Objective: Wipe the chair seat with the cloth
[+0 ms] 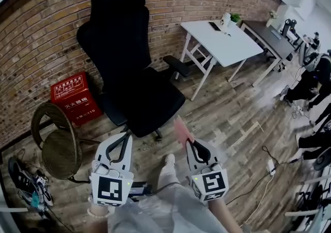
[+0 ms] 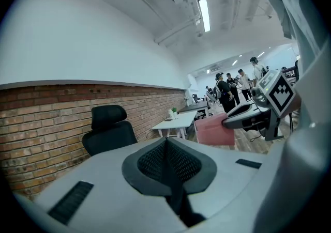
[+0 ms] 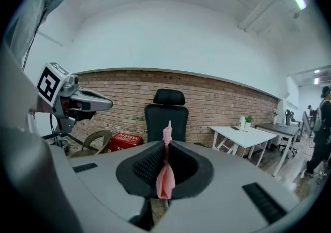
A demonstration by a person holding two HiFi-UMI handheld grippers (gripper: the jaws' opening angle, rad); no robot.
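At the far left a wicker chair (image 1: 59, 146) stands by the brick wall (image 1: 41, 35), with a red box (image 1: 75, 97) just beside it against the wall; neither has a part in the job. Right of these is the black office chair (image 1: 121, 46), its seat (image 1: 150, 100) turned toward the person and bare, with nothing lying on it. Near the seat's front edge the left gripper (image 1: 123, 141) hangs over the wooden floor (image 1: 232, 118). Its own view shows its fingers (image 2: 150, 164) clenched together on nothing, so it plays no role at present. To its right the right gripper (image 1: 192, 146) has its fingers (image 3: 145, 167) clamped on the pink cloth (image 1: 182, 129), which stands up from the tips as a thin folded strip and, seen along the gripper, points at the chair's backrest. The cloth is near the seat's front right corner but apart from it, held in the air and not pressed to the fabric. Further right a white table (image 1: 225, 41) stands against the wall, and people (image 1: 310, 79) are at the far right of the room, well apart from the work. As a judgement, only 1 step is complete: the cloth is picked up and brought to the chair. The wiping itself looks not yet begun, so the whole seat is left to do: lowering the cloth onto it and passing it across the surface, probably with more of the cloth spread flat than the narrow strip now showing.
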